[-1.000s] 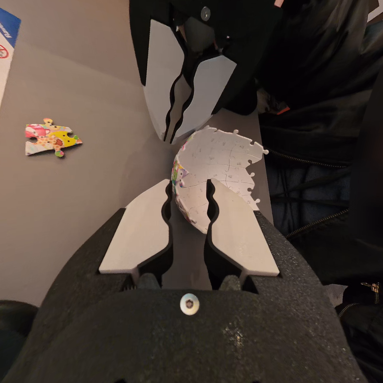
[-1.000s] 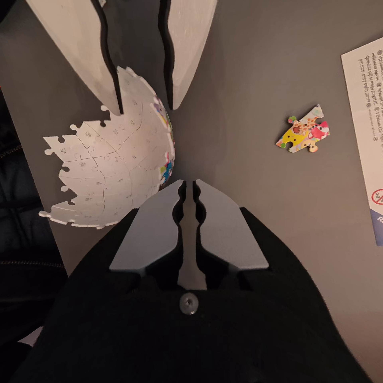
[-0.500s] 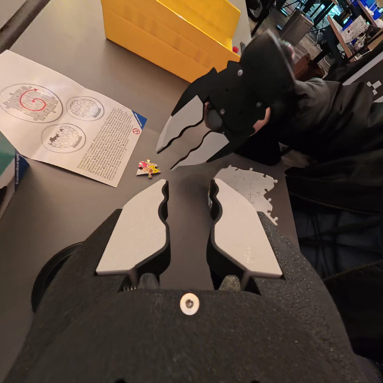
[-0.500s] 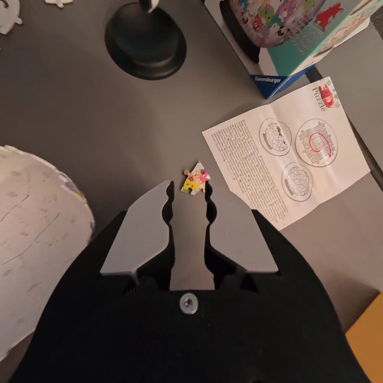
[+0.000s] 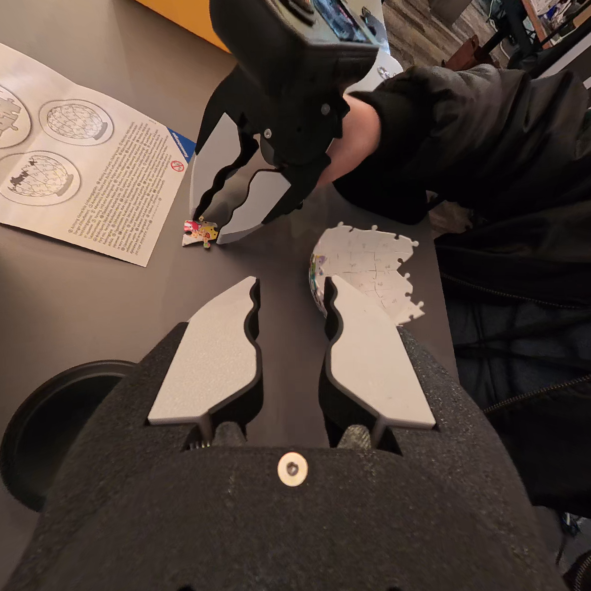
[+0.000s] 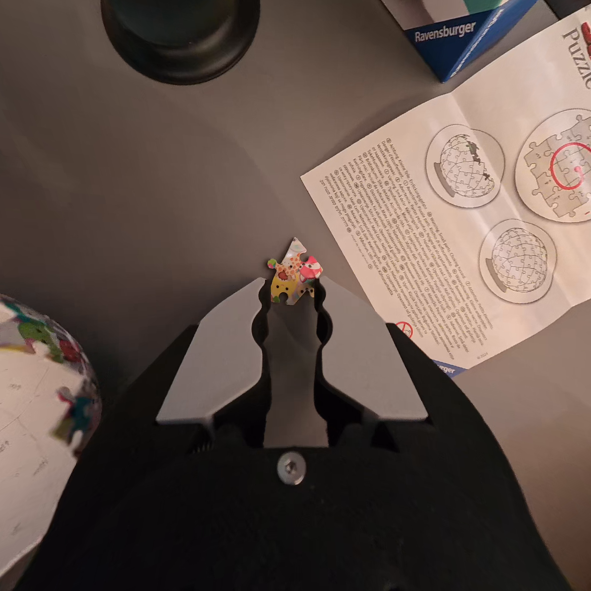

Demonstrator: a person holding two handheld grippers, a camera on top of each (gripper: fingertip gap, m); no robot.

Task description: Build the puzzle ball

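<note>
A colourful puzzle piece point(image 6: 294, 278) lies flat on the grey table point(image 6: 160, 192). My right gripper point(image 6: 291, 283) is open with its tips down at the table on either side of the piece. The pads do not grip it. The left wrist view shows the same: the right gripper point(image 5: 209, 228) stands over the piece point(image 5: 200, 232). My left gripper point(image 5: 291, 279) is open and empty above the table. The part-built puzzle ball shell point(image 5: 367, 265), white inside and printed outside, rests on the table just right of my left gripper's right finger. It also shows in the right wrist view point(image 6: 35, 399).
A white instruction leaflet point(image 6: 463, 224) lies just beyond the piece, also in the left wrist view point(image 5: 80, 166). A black round stand point(image 6: 179, 35) and the puzzle box point(image 6: 463, 35) lie farther off. A yellow bin point(image 5: 192, 19) is at the back. A person's dark sleeve point(image 5: 479, 144) is at the table's edge. The tips of one gripper are about 15 cm away from the tips of the other.
My left gripper opened off the ball shell's rim and drew back. My right gripper left the shell, opened, and came down with its tips around the loose piece.
</note>
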